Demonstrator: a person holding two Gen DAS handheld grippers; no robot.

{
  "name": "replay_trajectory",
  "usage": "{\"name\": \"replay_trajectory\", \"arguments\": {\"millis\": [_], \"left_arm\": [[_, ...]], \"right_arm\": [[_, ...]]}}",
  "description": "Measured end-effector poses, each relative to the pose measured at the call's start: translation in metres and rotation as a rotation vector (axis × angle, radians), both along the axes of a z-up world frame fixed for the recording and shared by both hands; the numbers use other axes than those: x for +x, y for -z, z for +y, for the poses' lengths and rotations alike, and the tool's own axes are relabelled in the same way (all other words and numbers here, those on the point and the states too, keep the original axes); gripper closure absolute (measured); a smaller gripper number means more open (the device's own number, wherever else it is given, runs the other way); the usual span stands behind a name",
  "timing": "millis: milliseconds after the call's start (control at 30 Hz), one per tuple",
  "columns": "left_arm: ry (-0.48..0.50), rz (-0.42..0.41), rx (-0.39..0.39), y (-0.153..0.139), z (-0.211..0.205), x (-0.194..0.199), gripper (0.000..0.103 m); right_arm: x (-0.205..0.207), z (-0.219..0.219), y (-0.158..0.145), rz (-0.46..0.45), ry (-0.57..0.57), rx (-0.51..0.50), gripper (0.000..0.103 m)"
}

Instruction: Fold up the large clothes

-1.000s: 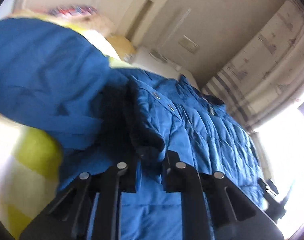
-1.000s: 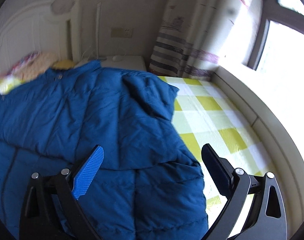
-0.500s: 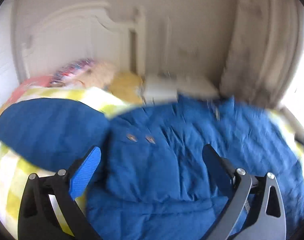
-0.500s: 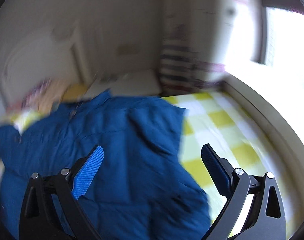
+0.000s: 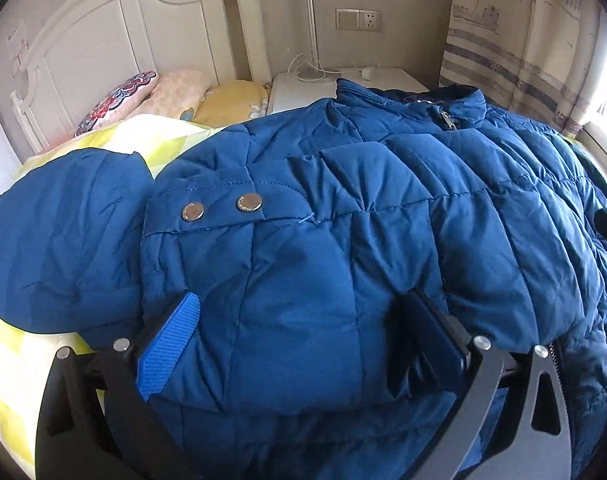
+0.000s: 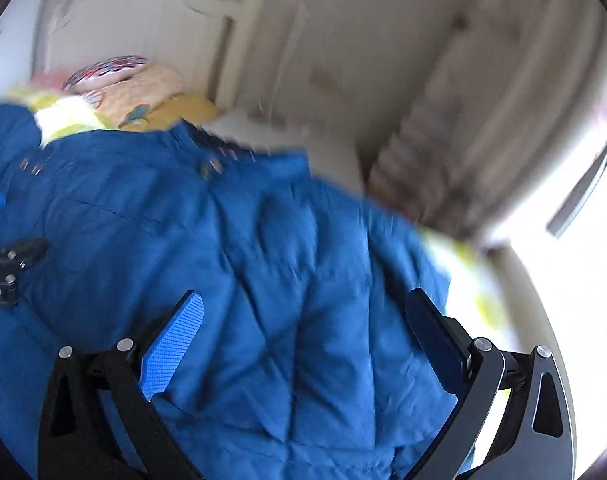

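Observation:
A large blue puffer jacket lies spread on the bed, collar and zip toward the far wall. One sleeve, its cuff with two metal snaps, lies folded across the jacket's body. My left gripper is open wide just over this sleeve, and its pads do not squeeze the fabric. A rounded blue part of the jacket lies to the left. In the blurred right wrist view my right gripper is open above the jacket, holding nothing.
The bed has a yellow and white checked sheet. Pillows lean on the white headboard. A white nightstand with cables stands behind, a striped curtain and bright window to the right.
The left gripper was shut on dark jacket fabric; it has opened, let go and rolled level, with the sleeve now lying across the jacket. The right gripper, still open, swung left over the jacket.

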State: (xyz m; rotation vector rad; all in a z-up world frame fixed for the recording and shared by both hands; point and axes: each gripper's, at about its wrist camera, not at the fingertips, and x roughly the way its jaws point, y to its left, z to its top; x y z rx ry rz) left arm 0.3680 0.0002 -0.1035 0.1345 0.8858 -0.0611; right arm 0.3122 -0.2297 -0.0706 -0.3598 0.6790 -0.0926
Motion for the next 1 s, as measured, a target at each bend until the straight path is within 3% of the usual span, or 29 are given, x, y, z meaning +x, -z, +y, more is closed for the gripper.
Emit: {"name": "replay_trajectory", "arguments": {"millis": [67,200,867,1000], "left_arm": [[0.0,0.002,-0.003,0.0,0.0,0.001,0.002],[-0.001,0.004,0.007,0.001,-0.002,0.001,0.002],[0.0,0.005,0.016,0.002,-0.002,0.001,0.002],[0.0,0.006,0.016,0.002,-0.002,0.001,0.002]], "right_arm": [[-0.003,0.019,0.004,-0.025,-0.031,-0.091,0.005],[0.008,0.029,0.034,0.07,-0.087,-0.099,0.005],[0.003,0.022,0.033,0.081,-0.085,-0.058,0.005],[0.008,0.008,0.027,0.144,-0.106,0.037,0.005]]}}
